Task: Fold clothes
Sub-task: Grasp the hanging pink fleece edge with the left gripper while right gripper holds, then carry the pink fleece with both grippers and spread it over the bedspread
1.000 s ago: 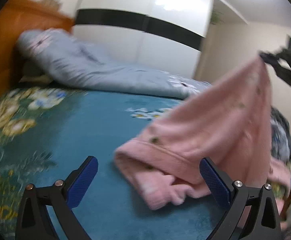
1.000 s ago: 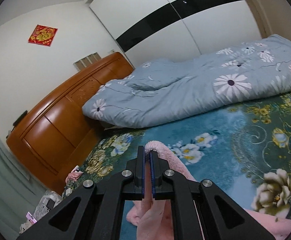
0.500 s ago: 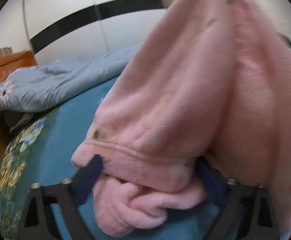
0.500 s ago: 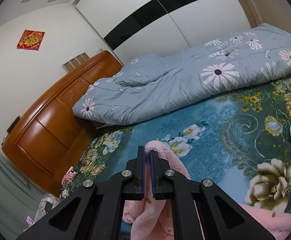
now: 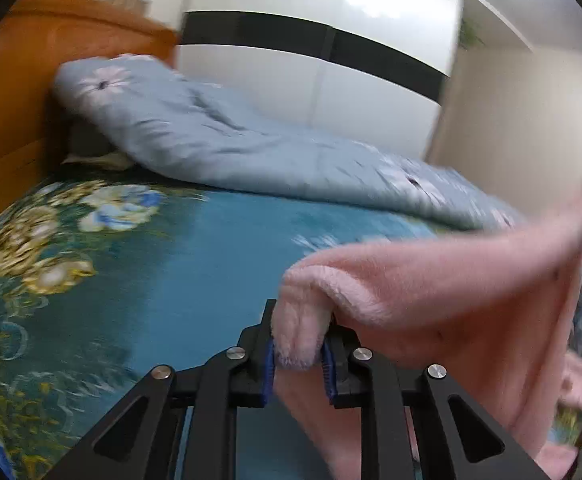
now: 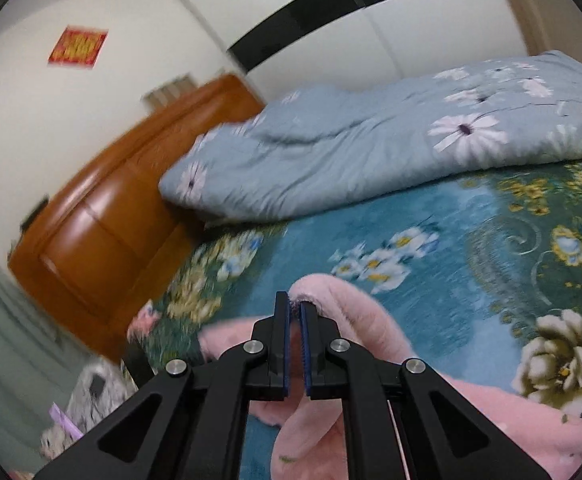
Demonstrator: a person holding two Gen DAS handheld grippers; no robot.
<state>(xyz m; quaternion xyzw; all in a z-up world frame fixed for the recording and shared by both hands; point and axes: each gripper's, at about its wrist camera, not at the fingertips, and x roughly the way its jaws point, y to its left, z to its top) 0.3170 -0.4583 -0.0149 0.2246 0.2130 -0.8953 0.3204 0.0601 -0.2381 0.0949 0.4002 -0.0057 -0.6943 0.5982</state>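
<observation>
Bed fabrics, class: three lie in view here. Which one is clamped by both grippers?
The pink fleece, pinched by the left gripper and right gripper. The blue quilt and teal bedspread lie ungripped on the bed.

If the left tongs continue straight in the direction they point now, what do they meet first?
The left tongs are shut on the pink fleece garment. Straight ahead lies the teal floral bedspread, probably met first; the blue quilt sits beyond. Depth is unclear.
</observation>
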